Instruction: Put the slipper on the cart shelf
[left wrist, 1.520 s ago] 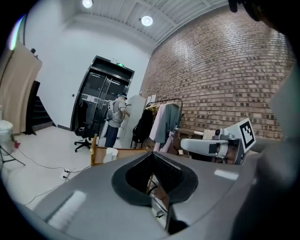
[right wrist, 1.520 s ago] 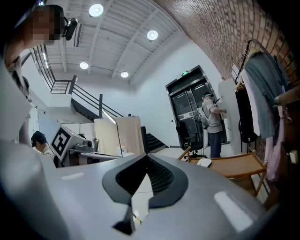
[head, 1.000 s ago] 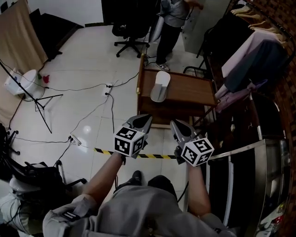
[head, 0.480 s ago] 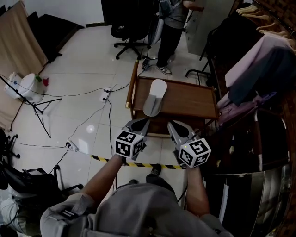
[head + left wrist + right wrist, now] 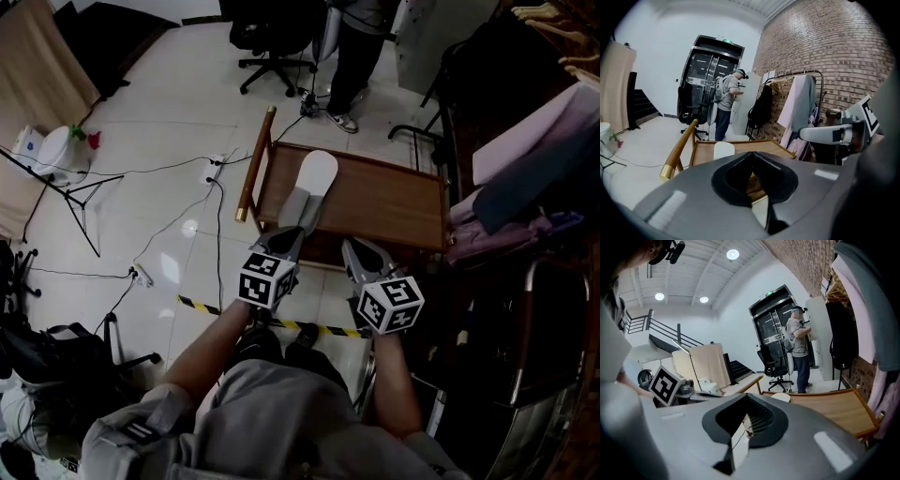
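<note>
A white and grey slipper (image 5: pixel 314 183) lies on the left part of the wooden cart's top shelf (image 5: pixel 384 202). The left gripper view shows the slipper (image 5: pixel 723 150) pale on the cart (image 5: pixel 701 152), and the right gripper view shows its toe (image 5: pixel 780 397). My left gripper (image 5: pixel 292 232) is shut and empty, its tips just short of the slipper's near end. My right gripper (image 5: pixel 352 247) is beside it at the cart's near edge, also shut with nothing in it. In their own views, the left gripper's (image 5: pixel 752 157) and the right gripper's (image 5: pixel 747 401) jaws meet.
A person (image 5: pixel 361 47) stands beyond the cart next to an office chair (image 5: pixel 272 37). A clothes rack (image 5: pixel 534 141) with hanging garments lines the right side. Cables (image 5: pixel 202 187), a tripod (image 5: pixel 75 197) and a yellow-black tape strip (image 5: pixel 281 323) lie on the floor to the left and below.
Both grippers have moved forward side by side toward the cart, which now lies nearer and lower in the head view. Both stayed shut. The slipper has not moved on the cart.
</note>
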`<state>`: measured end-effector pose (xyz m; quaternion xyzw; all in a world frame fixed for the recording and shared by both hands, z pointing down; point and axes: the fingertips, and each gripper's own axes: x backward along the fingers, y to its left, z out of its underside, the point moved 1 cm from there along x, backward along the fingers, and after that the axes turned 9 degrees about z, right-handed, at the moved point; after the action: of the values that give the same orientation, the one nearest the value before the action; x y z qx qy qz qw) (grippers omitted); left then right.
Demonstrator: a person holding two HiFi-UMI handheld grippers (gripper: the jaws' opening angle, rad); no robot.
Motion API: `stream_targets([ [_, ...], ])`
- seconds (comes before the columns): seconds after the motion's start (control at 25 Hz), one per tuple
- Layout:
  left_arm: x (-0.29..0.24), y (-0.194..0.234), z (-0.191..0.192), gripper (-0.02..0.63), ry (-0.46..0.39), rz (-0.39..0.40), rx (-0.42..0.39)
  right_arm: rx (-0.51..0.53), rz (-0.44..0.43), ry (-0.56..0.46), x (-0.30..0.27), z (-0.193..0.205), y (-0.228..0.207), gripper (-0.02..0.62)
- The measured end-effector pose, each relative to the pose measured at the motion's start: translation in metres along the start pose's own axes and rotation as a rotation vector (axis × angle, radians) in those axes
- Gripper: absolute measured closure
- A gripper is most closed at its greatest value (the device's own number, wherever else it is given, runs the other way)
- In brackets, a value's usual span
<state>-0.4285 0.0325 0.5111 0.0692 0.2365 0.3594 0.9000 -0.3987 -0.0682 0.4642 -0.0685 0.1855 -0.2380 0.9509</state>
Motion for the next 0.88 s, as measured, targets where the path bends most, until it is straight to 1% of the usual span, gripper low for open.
stream_targets([
  [0.12, -0.018, 0.022, 0.0, 0.595, 0.028, -0.03, -0.007, -0.013, 0.004, 0.012, -0.015, 0.003, -0.006, 0.597],
  [0.36, -0.068, 0.059, 0.008, 0.578, 0.08, -0.032, -0.036, -0.047, 0.077, 0.033, -0.044, 0.006, -0.028, 0.597],
  [0.52, -0.107, 0.088, 0.033, 0.516, 0.154, -0.064, -0.044, -0.065, 0.132, 0.053, -0.052, 0.01, -0.042, 0.597],
  [0.6, -0.125, 0.101, 0.046, 0.475, 0.189, -0.075, -0.045, -0.071, 0.143, 0.062, -0.055, 0.013, -0.046, 0.597],
  [0.68, -0.141, 0.113, 0.054, 0.454, 0.223, -0.078, -0.045, -0.078, 0.148, 0.073, -0.057, 0.016, -0.049, 0.597],
  [0.88, -0.167, 0.135, 0.074, 0.442, 0.315, -0.096, -0.022, -0.119, 0.205, 0.098, -0.051, 0.025, -0.057, 0.597],
])
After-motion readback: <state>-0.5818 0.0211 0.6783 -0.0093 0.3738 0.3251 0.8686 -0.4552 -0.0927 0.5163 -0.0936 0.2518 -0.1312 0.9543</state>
